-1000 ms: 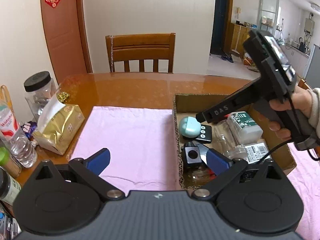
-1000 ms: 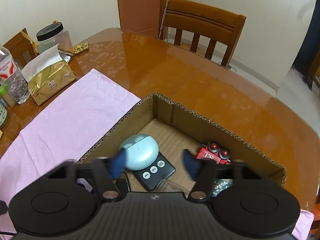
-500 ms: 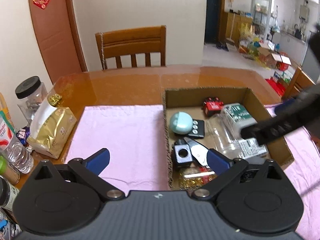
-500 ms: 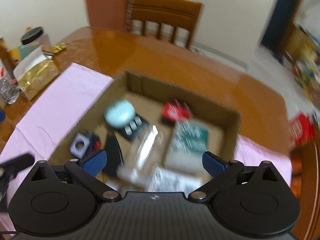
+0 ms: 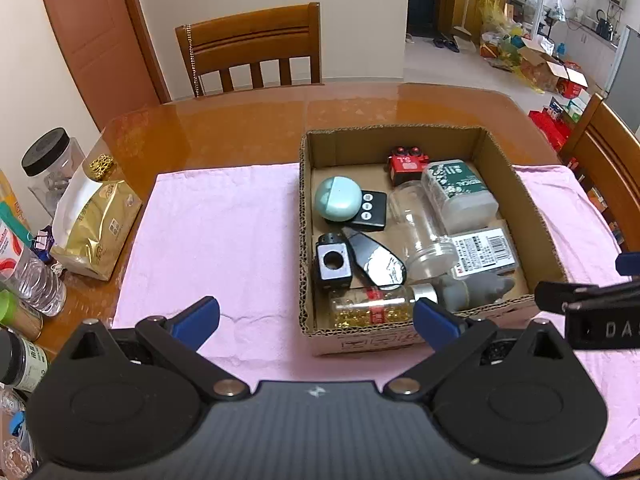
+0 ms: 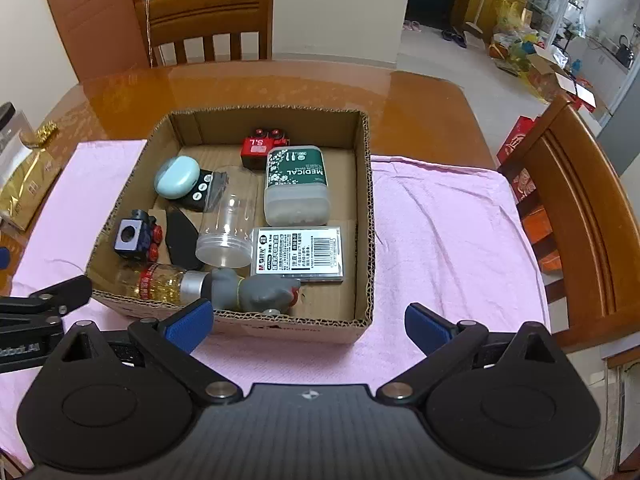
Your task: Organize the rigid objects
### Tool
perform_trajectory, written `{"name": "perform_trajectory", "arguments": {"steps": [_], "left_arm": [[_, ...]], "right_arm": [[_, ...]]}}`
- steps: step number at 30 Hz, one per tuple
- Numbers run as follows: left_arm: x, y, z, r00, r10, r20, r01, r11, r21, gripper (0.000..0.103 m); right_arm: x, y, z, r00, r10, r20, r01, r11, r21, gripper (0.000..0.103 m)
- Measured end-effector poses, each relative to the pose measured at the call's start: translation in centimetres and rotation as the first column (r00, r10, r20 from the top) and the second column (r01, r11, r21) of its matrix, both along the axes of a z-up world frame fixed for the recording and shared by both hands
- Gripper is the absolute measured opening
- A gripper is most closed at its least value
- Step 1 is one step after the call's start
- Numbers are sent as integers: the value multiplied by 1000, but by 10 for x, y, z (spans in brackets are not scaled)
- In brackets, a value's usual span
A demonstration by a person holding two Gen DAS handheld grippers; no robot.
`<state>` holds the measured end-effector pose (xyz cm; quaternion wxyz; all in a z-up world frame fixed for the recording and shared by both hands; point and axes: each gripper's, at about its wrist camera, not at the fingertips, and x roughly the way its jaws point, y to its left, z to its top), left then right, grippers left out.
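A cardboard box [image 5: 306, 200] [image 6: 364, 208] sits on a pink towel [image 5: 216, 220] [image 6: 440, 232]. Inside lie a mint round case [image 5: 337, 199] [image 6: 177, 177], a black remote [image 5: 370, 210], a clear jar [image 5: 422, 236] [image 6: 228, 224], a green-labelled cotton swab box [image 5: 456, 188] [image 6: 297, 184], a red toy [image 5: 408, 164] [image 6: 262, 146], a barcode case [image 6: 298, 254], a grey figurine [image 6: 256, 292], a gold-flake bottle [image 5: 372, 308] [image 6: 160, 280] and a black cube [image 5: 333, 266] [image 6: 134, 236]. My left gripper [image 5: 316, 316] is open at the box's near left corner. My right gripper [image 6: 308, 322] is open over the near wall, holding nothing.
A gold tissue pack [image 5: 96, 228], a black-lidded jar [image 5: 48, 164] and bottles [image 5: 36, 280] crowd the table's left edge. Wooden chairs stand at the far side [image 5: 252, 52] and at the right [image 6: 580, 216]. The right gripper's body [image 5: 592, 308] shows at the left wrist view's right edge.
My right gripper drew back out of the box toward its near right side and its jaws widened. The left gripper shifted slightly and stayed open.
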<state>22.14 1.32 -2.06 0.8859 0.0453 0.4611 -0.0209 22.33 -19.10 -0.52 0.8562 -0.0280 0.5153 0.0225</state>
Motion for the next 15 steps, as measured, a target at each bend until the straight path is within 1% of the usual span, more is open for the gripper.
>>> {"name": "perform_trajectory", "arguments": {"steps": [7,15], "left_arm": [[-2,-8,8,1000,-12,3,12,1000,14,102],[-2,-7,9,1000,1,0,-1,1000,22,102]], "right_arm": [[-8,4,13,1000,0,29,0,1000,3,103],[-9,4,15,999,-3,32,3,1000,10,103]]}}
